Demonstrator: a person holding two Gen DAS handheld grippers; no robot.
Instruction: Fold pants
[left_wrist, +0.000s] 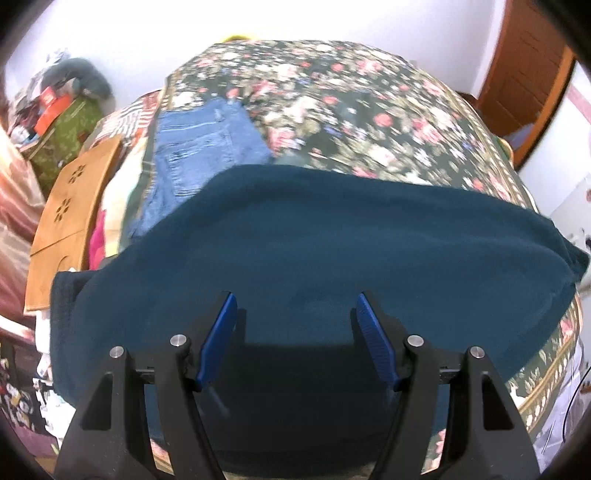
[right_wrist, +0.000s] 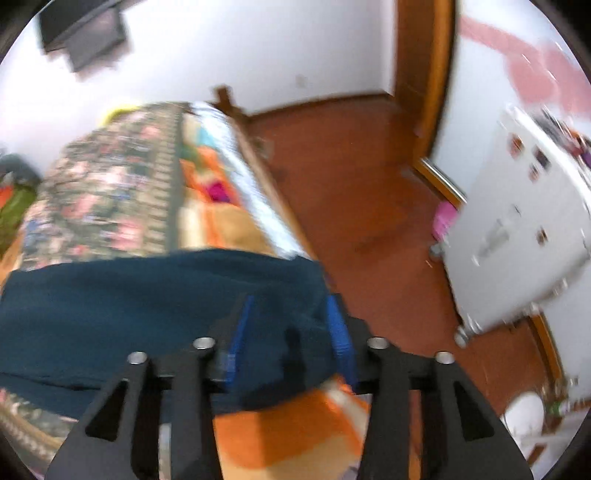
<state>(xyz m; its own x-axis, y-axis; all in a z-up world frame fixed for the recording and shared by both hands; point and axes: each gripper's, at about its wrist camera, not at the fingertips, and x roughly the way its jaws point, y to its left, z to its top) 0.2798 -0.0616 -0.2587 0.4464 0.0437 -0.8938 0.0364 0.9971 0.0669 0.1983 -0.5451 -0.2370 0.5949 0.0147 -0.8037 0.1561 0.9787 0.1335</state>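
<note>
Dark teal pants (left_wrist: 295, 240) lie in a wide folded band across the floral bed cover (left_wrist: 351, 110). My left gripper (left_wrist: 296, 297) hovers over the near part of the band, its blue pads (left_wrist: 221, 332) spread wide with only flat cloth below them. In the right wrist view the pants (right_wrist: 147, 295) reach the bed's right side. My right gripper (right_wrist: 291, 301) stands open around the end of the cloth, which bunches loosely between the blue pads (right_wrist: 338, 325) without being pinched. This view is blurred.
Folded blue jeans (left_wrist: 199, 140) lie on the bed beyond the pants at the left. A wooden board (left_wrist: 70, 206) leans beside the bed. An orange blanket (right_wrist: 295, 424) hangs over the bed's right side, above a brown floor (right_wrist: 369, 184). A white cabinet (right_wrist: 517, 240) stands at the right.
</note>
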